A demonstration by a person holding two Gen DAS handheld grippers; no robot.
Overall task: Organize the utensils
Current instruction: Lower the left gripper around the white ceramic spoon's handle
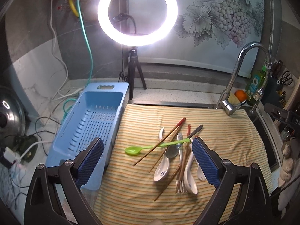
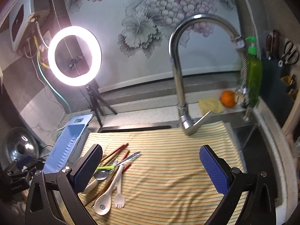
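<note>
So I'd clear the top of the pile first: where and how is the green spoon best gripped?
Judging from the pictures, grip the green spoon near its bowl end, which lies alone on the striped cloth, left of the pile. Its handle end rests across the chopsticks. Come from above with the open left gripper, jaws across the handle.

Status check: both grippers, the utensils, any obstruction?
Left gripper open, right gripper open, both empty. Mixed utensil pile on striped cloth; blue perforated plastic basket beside it. Nothing in the way.
</note>
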